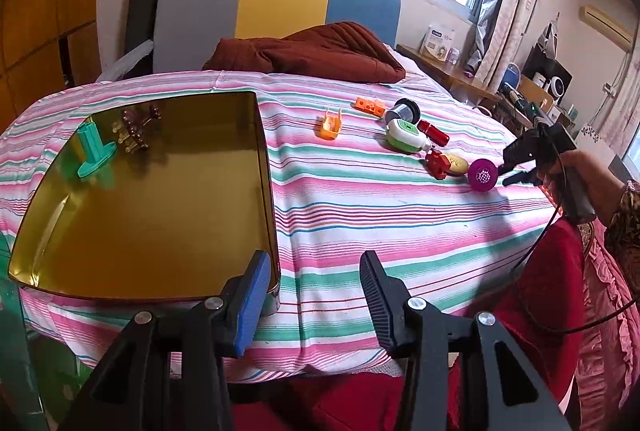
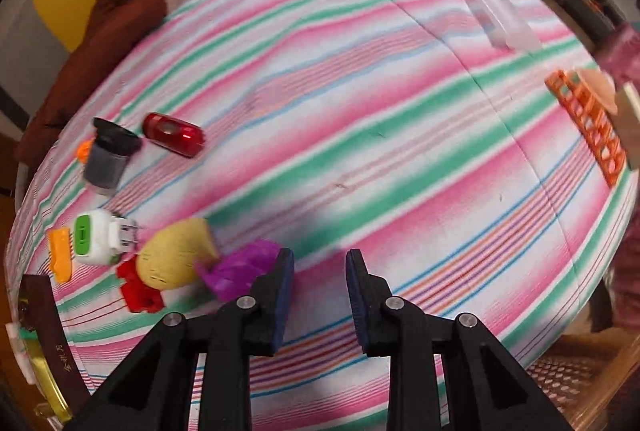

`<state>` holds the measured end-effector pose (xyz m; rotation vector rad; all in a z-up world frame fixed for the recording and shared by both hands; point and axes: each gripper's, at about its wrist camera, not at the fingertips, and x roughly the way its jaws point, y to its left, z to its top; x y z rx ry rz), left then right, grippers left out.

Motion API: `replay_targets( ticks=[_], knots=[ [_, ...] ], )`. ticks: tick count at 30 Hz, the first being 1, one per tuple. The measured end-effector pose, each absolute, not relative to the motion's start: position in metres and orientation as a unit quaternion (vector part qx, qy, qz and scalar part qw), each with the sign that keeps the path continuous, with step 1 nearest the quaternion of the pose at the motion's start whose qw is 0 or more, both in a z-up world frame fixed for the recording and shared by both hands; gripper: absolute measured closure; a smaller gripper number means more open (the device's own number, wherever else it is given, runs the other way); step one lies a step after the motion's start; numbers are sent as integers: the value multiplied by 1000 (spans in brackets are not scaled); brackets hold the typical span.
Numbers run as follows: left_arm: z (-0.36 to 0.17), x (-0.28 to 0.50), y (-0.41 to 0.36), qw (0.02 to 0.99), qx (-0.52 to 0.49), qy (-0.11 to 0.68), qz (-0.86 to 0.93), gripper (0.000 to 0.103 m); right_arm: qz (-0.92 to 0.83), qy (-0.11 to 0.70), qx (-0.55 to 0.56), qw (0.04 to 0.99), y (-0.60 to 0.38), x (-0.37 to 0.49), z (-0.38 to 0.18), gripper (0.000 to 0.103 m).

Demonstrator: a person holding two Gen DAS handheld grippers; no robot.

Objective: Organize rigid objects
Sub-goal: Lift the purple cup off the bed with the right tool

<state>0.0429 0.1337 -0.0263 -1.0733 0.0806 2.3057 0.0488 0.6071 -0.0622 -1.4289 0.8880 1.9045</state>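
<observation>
Black plastic and blue pads frame both my views: my right hand-held gripper (image 2: 320,283) is parted with nothing between its pads, and I have it low over the striped bedsheet (image 2: 380,151) because the purple cap (image 2: 240,271) lies just beside its left finger, outside the gap, so I judge I need to swing a little left before closing on it. Seen from my other hand, that right hand-held gripper (image 1: 510,167) noses right up to the purple cap (image 1: 484,175), whether touching I cannot tell. Crowded close behind the cap are a yellow piece (image 2: 176,259), a red block (image 2: 138,291) and a white-and-green gadget (image 2: 98,237), which is why I come in from the open side, not through the cluster. Farther off lie a grey spool (image 2: 106,159) and a red cylinder (image 2: 174,134). My left hand-held gripper (image 1: 312,295) is also wide apart and empty, and I keep it at the near corner of the gold tin (image 1: 266,191), its left pad just beside the rim, ready to steady the tin, I think. Already in the tin are a teal piece (image 1: 94,155) and a brown clip (image 1: 138,129), well apart from the loose things.
</observation>
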Motion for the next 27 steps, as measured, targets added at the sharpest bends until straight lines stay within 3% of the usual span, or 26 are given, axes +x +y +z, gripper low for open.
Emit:
replay_targets(
  ticks=[2, 7, 18, 23, 25, 27],
  knots=[
    [-27, 43, 135, 295, -404, 31, 865, 56, 720, 366, -526, 266, 609, 53, -65, 65],
    [-28, 43, 140, 298, -406, 34, 863, 56, 740, 391, -503, 214, 596, 43, -61, 56],
    [-26, 43, 139, 290, -406, 34, 866, 56, 712, 482, -498, 109, 554, 17, -84, 56],
    [-27, 42, 142, 293, -408, 36, 864, 56, 715, 485, -494, 103, 552, 18, -81, 55],
    [-27, 43, 144, 296, -407, 39, 863, 56, 726, 464, -496, 106, 546, 16, -80, 62],
    [-26, 45, 146, 298, -404, 45, 864, 56, 740, 442, -495, 112, 540, 17, -78, 62]
  ],
)
